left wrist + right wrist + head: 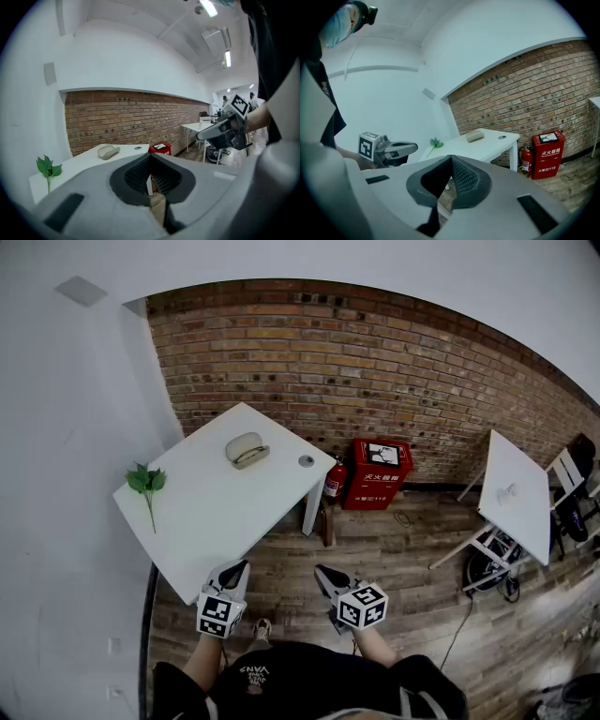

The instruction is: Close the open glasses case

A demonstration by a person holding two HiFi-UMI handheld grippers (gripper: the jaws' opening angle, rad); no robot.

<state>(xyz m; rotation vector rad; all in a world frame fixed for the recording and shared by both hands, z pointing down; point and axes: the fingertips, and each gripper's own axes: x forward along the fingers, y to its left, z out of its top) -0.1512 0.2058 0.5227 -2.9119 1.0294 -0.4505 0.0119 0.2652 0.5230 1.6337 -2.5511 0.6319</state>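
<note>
A beige glasses case [247,450] lies with its lid ajar near the far side of the white table [216,512]. It also shows small in the left gripper view [108,151] and the right gripper view [475,136]. My left gripper [238,567] is shut and empty, and hangs just off the table's near corner. My right gripper [322,572] is shut and empty too, over the wooden floor to the right of that corner. Both are far short of the case. The jaws of each meet with nothing between them [150,157] [451,159].
A green leaf sprig [145,482] lies at the table's left edge, and a small grey disc [307,461] near its right corner. A red fire-equipment box [379,473] and an extinguisher [334,481] stand against the brick wall. A second white table [515,493] is at the right.
</note>
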